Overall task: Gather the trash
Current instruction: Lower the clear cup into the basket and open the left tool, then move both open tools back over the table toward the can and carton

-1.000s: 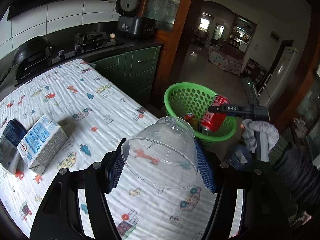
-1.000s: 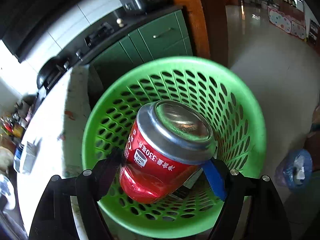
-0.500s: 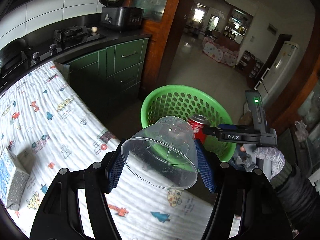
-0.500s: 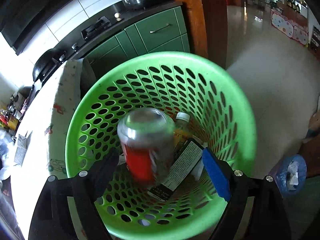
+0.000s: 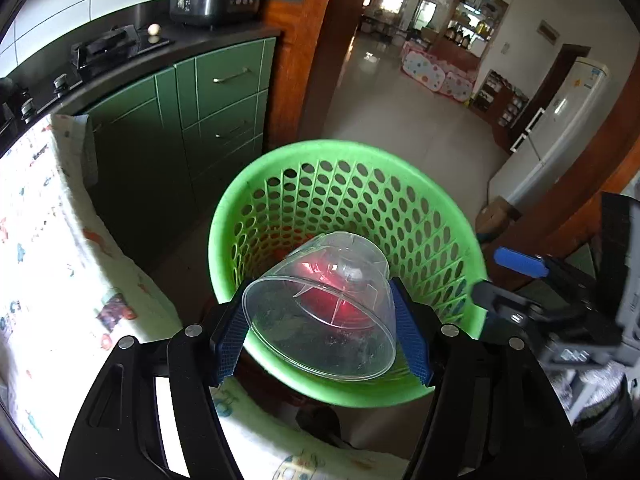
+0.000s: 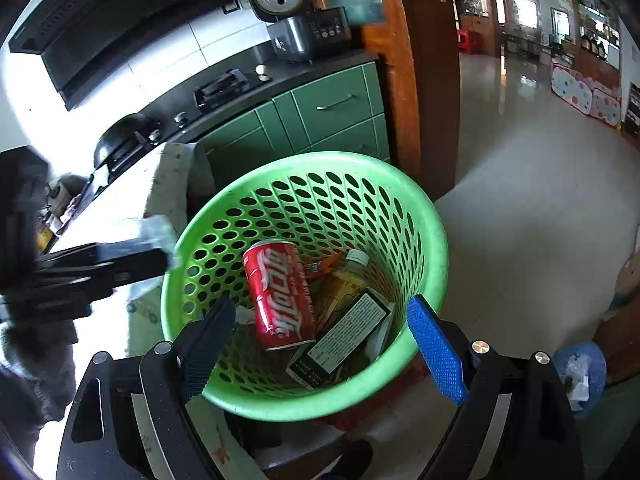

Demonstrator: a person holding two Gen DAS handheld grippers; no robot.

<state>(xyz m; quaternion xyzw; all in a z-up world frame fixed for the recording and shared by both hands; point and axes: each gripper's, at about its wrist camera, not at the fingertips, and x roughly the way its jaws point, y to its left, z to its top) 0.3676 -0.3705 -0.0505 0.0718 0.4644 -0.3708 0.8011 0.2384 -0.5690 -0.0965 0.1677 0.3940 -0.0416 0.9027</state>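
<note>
**Holding the clear cup over the basket mouth**

Holding a clear plastic cup (image 5: 320, 312) crosswise, my left gripper (image 5: 320, 332) has its blue-padded fingers (image 5: 230, 338) clenched on the cup's two sides near the wide rim. The cup's long axis runs straight away from me along the fingers, open mouth toward the camera, closed base pointing forward and slightly up. The round green perforated plastic basket (image 5: 420, 216) sits directly ahead of and below the cup; through the clear wall I see the red of something already inside. By my judgement the cup is over the near part of the opening, so letting go should drop it in, though a little more reach forward would keep it off the near rim.

My right gripper (image 6: 320, 340) is released and grasping nothing, its fingers spread wide just above the basket's near rim. Below them lie a red soda can (image 6: 280, 292) on its side, a yellowish bottle with a white cap (image 6: 344, 280) and a dark box with a white printed label (image 6: 344, 332). The left hand is the one carrying trash; the right sits just beside it and could get in its way.

The bench with the cartoon-printed white cloth (image 5: 48, 248) ends just left of the basket, which stands on the pale tiled floor (image 6: 520, 208) beside green kitchen cabinets (image 5: 200, 120).
</note>
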